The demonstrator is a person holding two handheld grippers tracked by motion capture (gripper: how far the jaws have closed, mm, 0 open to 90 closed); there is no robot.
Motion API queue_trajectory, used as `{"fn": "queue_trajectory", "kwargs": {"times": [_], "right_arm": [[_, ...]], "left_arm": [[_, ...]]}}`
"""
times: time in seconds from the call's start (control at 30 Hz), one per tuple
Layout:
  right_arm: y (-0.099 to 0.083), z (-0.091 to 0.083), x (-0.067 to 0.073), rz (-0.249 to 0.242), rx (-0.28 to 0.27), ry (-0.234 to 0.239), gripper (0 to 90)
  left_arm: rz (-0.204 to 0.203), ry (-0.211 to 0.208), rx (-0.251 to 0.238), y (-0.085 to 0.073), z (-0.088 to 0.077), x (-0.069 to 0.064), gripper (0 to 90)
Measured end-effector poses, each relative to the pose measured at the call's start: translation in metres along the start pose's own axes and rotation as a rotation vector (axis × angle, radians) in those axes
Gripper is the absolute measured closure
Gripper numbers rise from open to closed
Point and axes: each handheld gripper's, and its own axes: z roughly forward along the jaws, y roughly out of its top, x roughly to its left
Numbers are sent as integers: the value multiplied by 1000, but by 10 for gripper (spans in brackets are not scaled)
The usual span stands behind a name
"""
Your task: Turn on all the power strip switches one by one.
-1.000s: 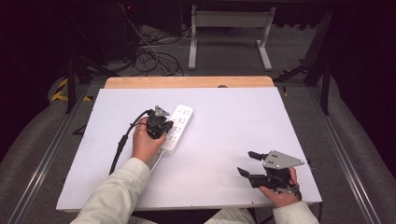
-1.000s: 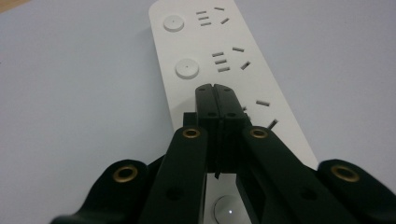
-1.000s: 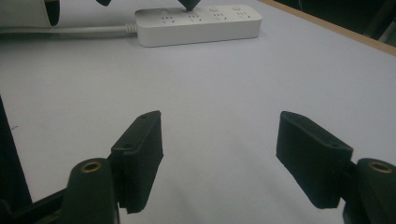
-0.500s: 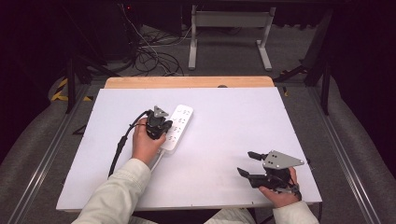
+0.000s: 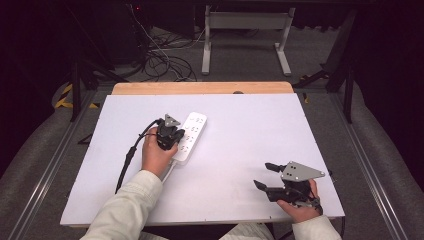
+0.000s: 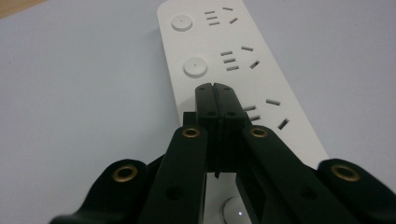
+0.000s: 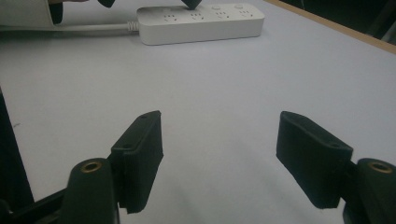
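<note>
A white power strip [image 5: 194, 127] lies left of centre on the white table [image 5: 250, 120], with round buttons [image 6: 195, 66] beside its sockets. My left gripper [image 5: 175, 137] is shut, its jaws pressed together with nothing between them. Its tips [image 6: 215, 88] rest on top of the strip [image 6: 266, 65], in line with the row of buttons. My right gripper [image 5: 265, 176] is held over the table's front right corner, open, with bare table between its jaws [image 7: 219, 126]. From there the strip [image 7: 201, 21] lies far off, with the left gripper's tip [image 7: 191, 3] on it.
The strip's white cord [image 7: 88, 28] runs back toward the person's left sleeve [image 5: 125, 210]. A black cable [image 5: 127, 160] trails from the left gripper toward the front left. A wooden edge [image 5: 200, 88] borders the table's far side, with cables and stand legs on the floor beyond.
</note>
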Motion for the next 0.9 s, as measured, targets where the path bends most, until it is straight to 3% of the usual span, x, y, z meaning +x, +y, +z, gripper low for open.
{"fn": "queue_trajectory", "kwargs": {"times": [0.53, 0.7, 0.73, 0.8, 0.83, 0.9], "right_arm": [[0, 0, 0, 2, 0, 4, 322], [0, 0, 0, 1, 1, 4, 322], [0, 0, 0, 1, 0, 5, 322], [0, -1, 0, 5, -1, 2, 322], [0, -1, -1, 4, -2, 1, 322], [0, -1, -1, 5, -3, -1, 322]], "left_arm": [[-27, -13, -7, -3, 0, 1, 900], [-13, 4, -5, -3, 0, -1, 900], [4, 18, -1, -1, 0, -4, 900], [10, 8, 14, 6, -3, -5, 900], [13, 0, -1, 10, -5, -4, 900], [-28, -29, -33, 18, -9, -1, 900]]}}
